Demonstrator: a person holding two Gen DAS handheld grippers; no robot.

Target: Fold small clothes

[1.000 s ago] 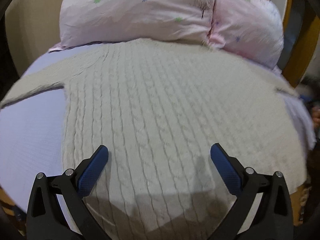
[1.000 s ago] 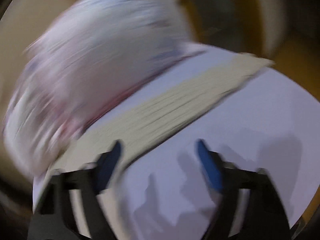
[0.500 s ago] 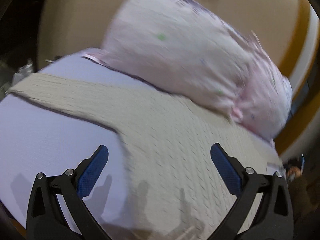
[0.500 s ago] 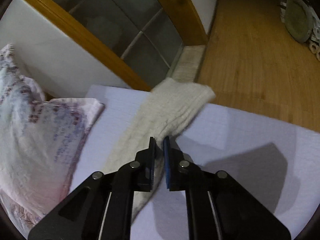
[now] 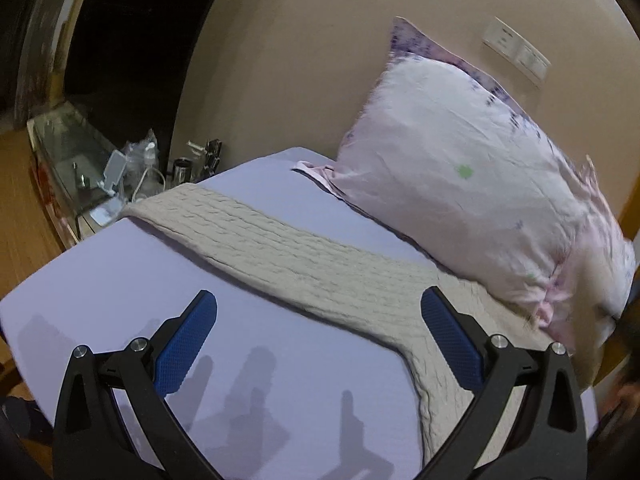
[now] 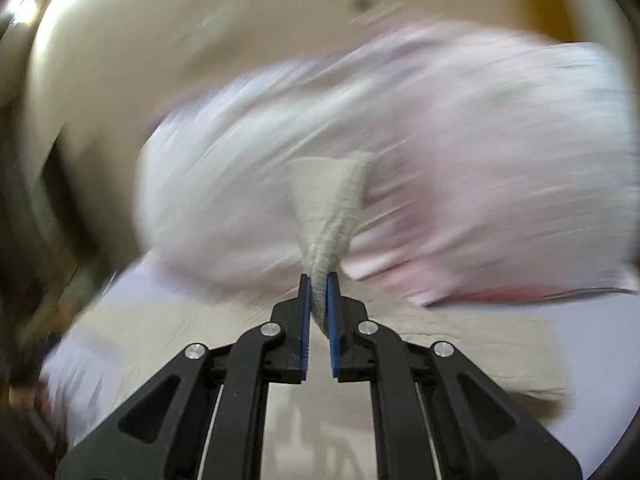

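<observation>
A cream cable-knit sweater (image 5: 312,264) lies flat on a lavender bed sheet (image 5: 120,280), one sleeve stretched out to the left toward the bed's corner. My left gripper (image 5: 320,340) is open and empty, hovering above the sheet just in front of that sleeve. My right gripper (image 6: 319,300) is shut on the end of the other sleeve (image 6: 332,208), which stands up pinched between the blue pads. The sweater's body (image 6: 280,344) lies below it in the blurred right wrist view.
A pink floral pillow (image 5: 472,184) leans on the beige wall behind the sweater; it also shows blurred in the right wrist view (image 6: 400,160). A cluttered glass-topped bedside table (image 5: 108,168) stands off the bed's left corner. Wooden floor lies at the far left.
My right gripper closed on the sleeve end, lifted it and swung it toward the pillow and the sweater's body. My left gripper, still open, moved left from the body toward the left sleeve.
</observation>
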